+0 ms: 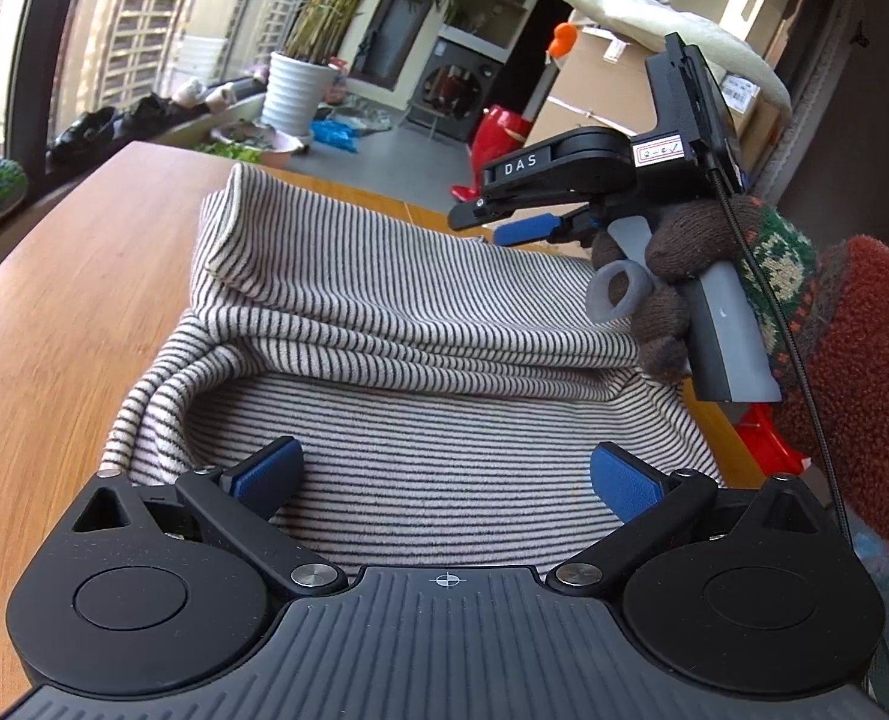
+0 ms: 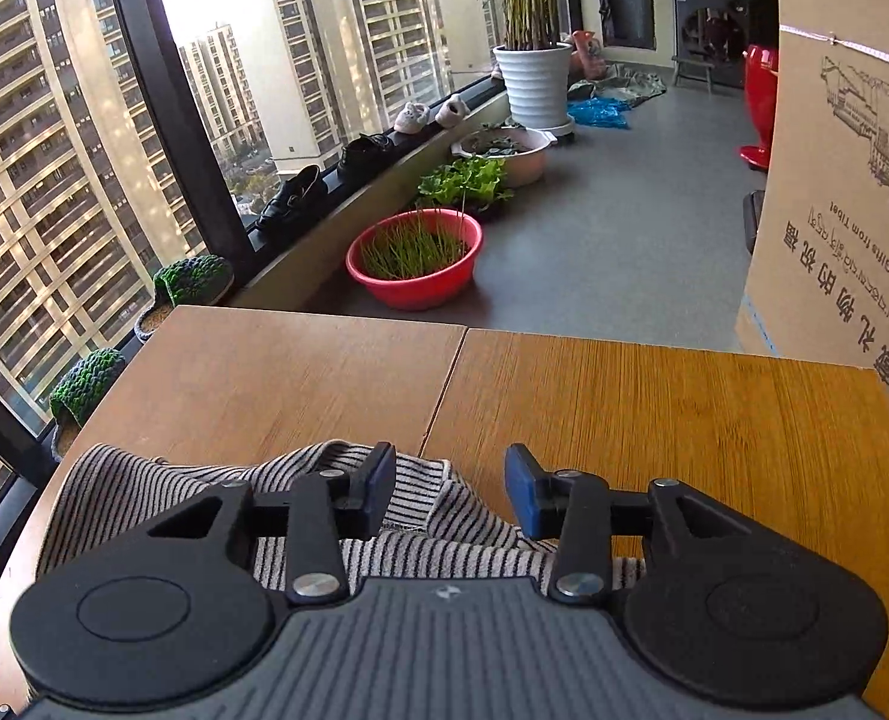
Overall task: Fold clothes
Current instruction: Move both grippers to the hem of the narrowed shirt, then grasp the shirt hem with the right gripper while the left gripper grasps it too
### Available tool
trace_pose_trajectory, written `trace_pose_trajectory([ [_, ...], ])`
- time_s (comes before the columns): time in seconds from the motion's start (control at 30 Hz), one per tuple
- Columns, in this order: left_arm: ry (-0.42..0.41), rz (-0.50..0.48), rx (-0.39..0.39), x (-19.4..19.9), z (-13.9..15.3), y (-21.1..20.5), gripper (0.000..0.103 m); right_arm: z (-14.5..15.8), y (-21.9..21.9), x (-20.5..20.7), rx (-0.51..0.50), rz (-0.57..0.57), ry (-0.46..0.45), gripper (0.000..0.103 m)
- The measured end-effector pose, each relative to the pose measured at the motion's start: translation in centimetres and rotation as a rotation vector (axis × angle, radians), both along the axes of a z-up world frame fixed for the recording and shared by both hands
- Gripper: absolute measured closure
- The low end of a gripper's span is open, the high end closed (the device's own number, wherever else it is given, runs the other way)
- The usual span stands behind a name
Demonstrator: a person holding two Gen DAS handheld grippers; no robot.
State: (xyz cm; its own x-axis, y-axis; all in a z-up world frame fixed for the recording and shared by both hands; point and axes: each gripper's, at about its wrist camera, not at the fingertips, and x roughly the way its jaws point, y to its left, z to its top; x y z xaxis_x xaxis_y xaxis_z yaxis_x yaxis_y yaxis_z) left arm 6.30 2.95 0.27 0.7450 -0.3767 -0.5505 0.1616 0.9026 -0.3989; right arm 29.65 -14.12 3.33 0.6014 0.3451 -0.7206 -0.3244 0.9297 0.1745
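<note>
One striped garment (image 1: 396, 324), two tongs (image 1: 444, 483) (image 2: 450, 489).

Wooden table (image 2: 654, 408) (two boards), striped garment (image 1: 396, 324) folded on it

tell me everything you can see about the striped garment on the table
The striped garment is a soft knit, cream with thin dark stripes. It lies on the wooden table, partly folded: one layer is turned over into a thick rolled fold across the middle, with a flatter layer nearer the left tongs. Those tongs stand open just above it. The right tongs, also open, hover over its bunched far edge. Nothing grips it.
</note>
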Motion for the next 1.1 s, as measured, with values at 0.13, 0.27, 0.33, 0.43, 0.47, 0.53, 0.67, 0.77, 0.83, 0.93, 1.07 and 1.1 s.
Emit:
trace_pose_trajectory([
  [0.13, -0.002, 0.001, -0.015, 0.1, 0.0, 0.1, 0.000, -1.3, 0.7, 0.1, -0.005, 0.034, 0.038, 0.072],
  [0.27, -0.003, 0.002, -0.025, 0.2, -0.2, 0.2, 0.000, -0.3, 0.1, -1.0, 0.019, 0.006, 0.013, 0.096],
  [0.33, -0.004, 0.003, -0.029, 0.2, -0.2, 0.1, 0.000, 1.2, -1.0, -1.8, 0.110, -0.005, 0.015, 0.097],
  [0.43, -0.004, 0.004, -0.033, 0.1, -0.2, 0.1, 0.000, 3.8, -2.0, -4.1, 0.190, 0.027, -0.022, 0.097],
  [0.47, -0.005, 0.004, -0.035, 0.1, -0.2, 0.1, 0.000, 4.4, -2.2, -5.0, 0.205, 0.040, -0.032, 0.097],
  [0.53, -0.005, 0.005, -0.036, 0.2, -0.2, 0.1, 0.000, 5.2, -2.8, -7.0, 0.241, 0.066, -0.034, 0.097],
  [0.67, -0.007, 0.008, -0.072, 0.3, -0.4, 0.7, 0.000, 4.6, -4.4, -11.2, 0.295, 0.091, -0.015, 0.097],
  [0.77, 0.008, 0.012, -0.116, 0.6, -0.2, 1.6, 0.000, 2.1, -5.5, -12.9, 0.319, 0.058, 0.028, 0.097],
  [0.83, 0.000, 0.016, -0.093, 1.0, 1.2, 1.8, 0.000, 0.5, -6.1, -13.4, 0.345, 0.042, 0.046, 0.098],
  [0.93, -0.077, 0.017, -0.092, 1.3, 4.7, 2.0, 0.000, -0.5, -6.4, -14.0, 0.376, 0.035, 0.044, 0.098],
  [1.07, -0.132, 0.015, -0.039, 2.7, 7.9, 1.4, 0.002, -0.6, -6.5, -14.6, 0.383, 0.029, 0.027, 0.098],
  [1.1, -0.137, 0.019, -0.021, 3.1, 8.4, 1.2, 0.003, -0.6, -6.5, -14.9, 0.382, 0.028, 0.022, 0.098],
])
